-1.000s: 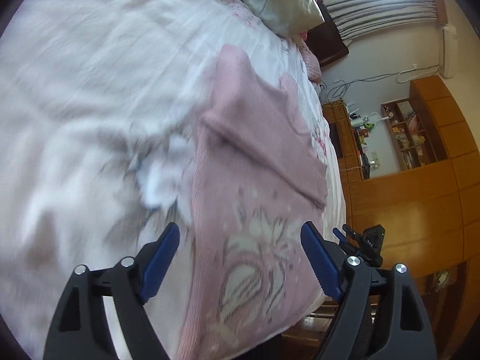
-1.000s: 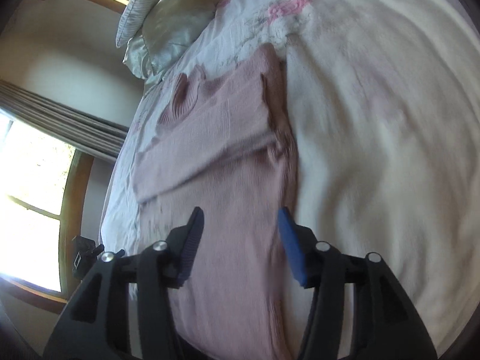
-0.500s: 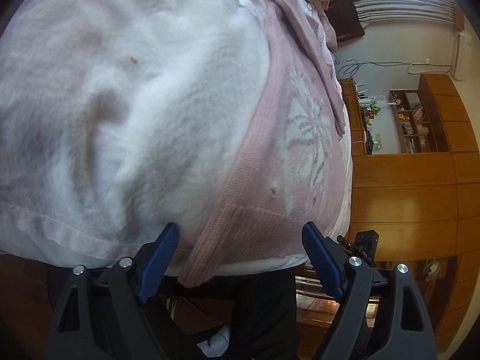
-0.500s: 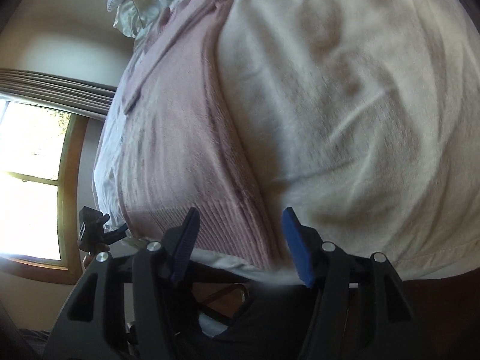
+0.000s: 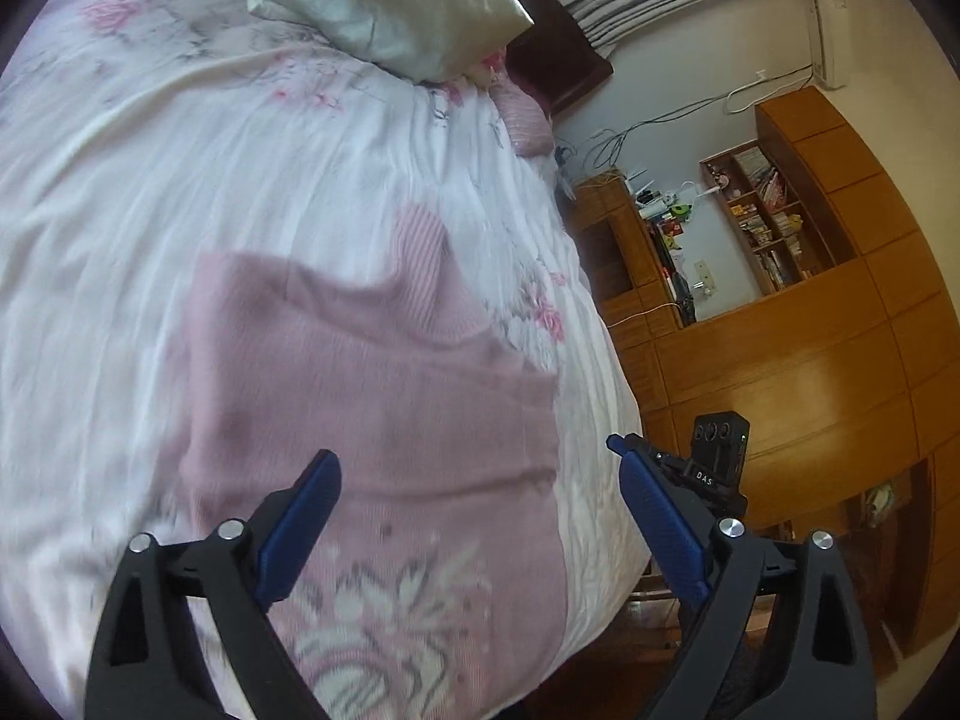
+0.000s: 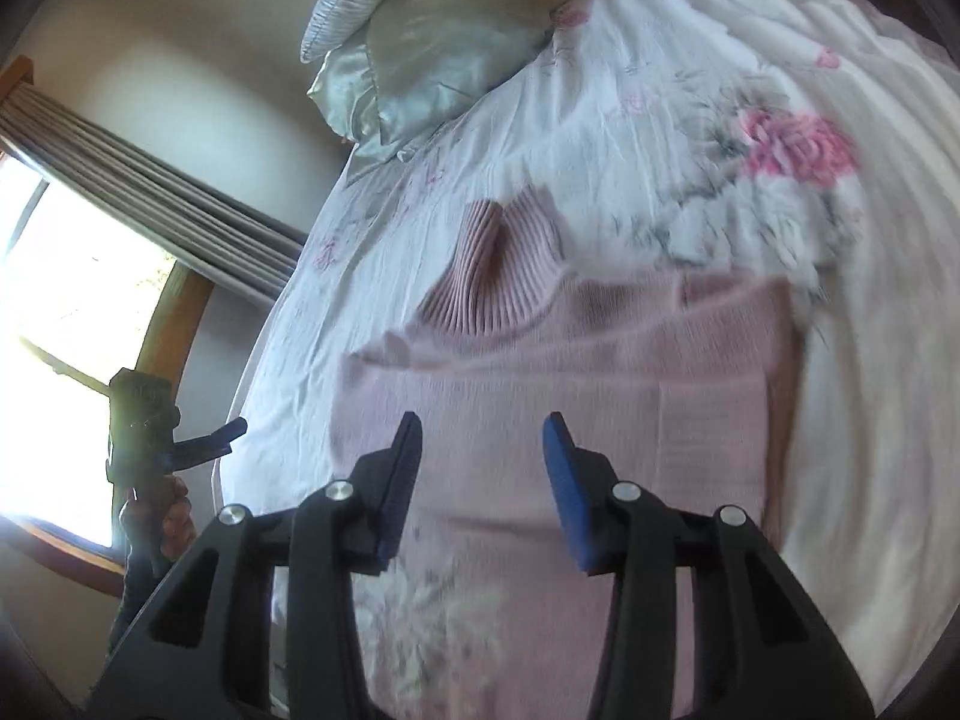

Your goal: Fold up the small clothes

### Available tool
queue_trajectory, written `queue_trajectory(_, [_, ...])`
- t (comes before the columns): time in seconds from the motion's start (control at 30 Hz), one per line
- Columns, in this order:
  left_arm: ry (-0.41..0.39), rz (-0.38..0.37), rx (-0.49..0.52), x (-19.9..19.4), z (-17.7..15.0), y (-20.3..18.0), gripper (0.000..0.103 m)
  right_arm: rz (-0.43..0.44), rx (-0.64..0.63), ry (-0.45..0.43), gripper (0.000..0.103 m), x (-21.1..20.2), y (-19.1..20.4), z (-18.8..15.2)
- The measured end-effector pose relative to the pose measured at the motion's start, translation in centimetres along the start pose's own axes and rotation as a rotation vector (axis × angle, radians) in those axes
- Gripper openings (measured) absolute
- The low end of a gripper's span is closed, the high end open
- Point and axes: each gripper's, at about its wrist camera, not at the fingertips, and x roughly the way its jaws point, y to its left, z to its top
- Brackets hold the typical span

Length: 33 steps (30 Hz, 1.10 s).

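Observation:
A pink knit sweater (image 5: 372,396) with a white flower pattern lies flat on the bed, ribbed collar (image 6: 498,264) toward the pillows and sleeves folded in across the body. My left gripper (image 5: 474,498) hovers open above its lower part, nothing between the blue pads. My right gripper (image 6: 480,468) also stands open over the sweater's (image 6: 576,396) middle, empty. In the right wrist view the left gripper (image 6: 198,450) shows off the bed's left side, held by a hand. The right gripper's camera unit (image 5: 720,456) shows past the bed edge in the left wrist view.
The bed has a white floral cover (image 5: 180,150) with satin pillows (image 5: 408,6) at its head. Wooden cabinets and shelves (image 5: 780,312) stand beside the bed. A curtained window (image 6: 72,300) is on the other side.
Half a second ago both grippers sat low at the sweater's hem by the bed's foot edge. Both have since risen and tilted to look down over the sweater, which looks shorter. Jaws stayed open.

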Motion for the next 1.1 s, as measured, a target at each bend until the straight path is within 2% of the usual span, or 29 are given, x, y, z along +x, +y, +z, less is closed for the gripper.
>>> queue_trajectory(0.1, [0.039,0.017,-0.007,6.6,6.3,0.6,0.094,-0.003,0.056,0.015,0.042,5.8,-1.9,6.5])
queue_trajectory(0.2, [0.077,0.052,-0.013,13.3,10.8,2.3,0.094,-0.014,0.107,0.041,0.042,11.8,-4.0,10.9])
queue_trajectory(0.3, [0.111,0.091,-0.023,18.6,13.5,4.2,0.094,-0.043,0.103,0.065,0.042,16.7,-5.3,13.4])
queue_trajectory(0.47, [0.122,0.026,-0.008,23.1,14.4,5.1,0.091,-0.003,0.098,0.079,0.042,21.1,-6.4,14.9])
queue_trajectory(0.53, [0.134,0.024,0.011,23.8,14.2,5.1,0.075,0.031,0.087,0.087,0.042,21.7,-6.4,14.8])
queue_trajectory(0.57, [0.142,0.041,0.018,24.0,14.0,5.2,0.057,0.060,0.082,0.090,0.042,21.8,-6.2,14.7])
queue_trajectory(0.6, [0.132,0.050,0.024,23.9,14.0,5.4,0.045,0.068,0.074,0.083,0.036,21.4,-5.9,14.5])
queue_trajectory(0.63, [0.121,0.055,0.028,23.7,13.8,5.5,0.038,0.062,0.061,0.074,0.020,21.3,-5.6,14.6])
queue_trajectory(0.67, [0.106,0.052,0.030,23.4,13.7,5.5,0.028,0.055,0.045,0.063,0.013,20.9,-5.3,14.5])
queue_trajectory(0.7, [0.086,0.051,0.036,22.9,13.5,5.4,0.013,0.050,0.035,0.049,0.011,20.6,-5.0,14.5])
queue_trajectory(0.73, [0.060,0.056,0.038,22.3,13.3,5.2,0.007,0.049,0.027,0.027,0.009,19.8,-4.7,14.3])
queue_trajectory(0.87, [-0.033,-0.013,0.056,18.4,12.1,3.5,0.007,0.094,0.011,-0.049,0.008,15.7,-3.2,13.3])
queue_trajectory(0.93, [-0.065,-0.106,0.078,15.4,10.8,2.0,0.007,0.138,-0.007,-0.100,0.008,11.9,-2.0,11.9])
queue_trajectory(1.03, [-0.087,-0.168,0.161,10.7,6.9,-0.8,0.007,0.208,-0.046,-0.166,0.008,5.8,-0.2,8.0])
queue_trajectory(1.1, [-0.092,-0.177,0.226,7.9,2.7,-2.2,0.008,0.252,-0.076,-0.173,0.008,2.5,0.8,3.8])
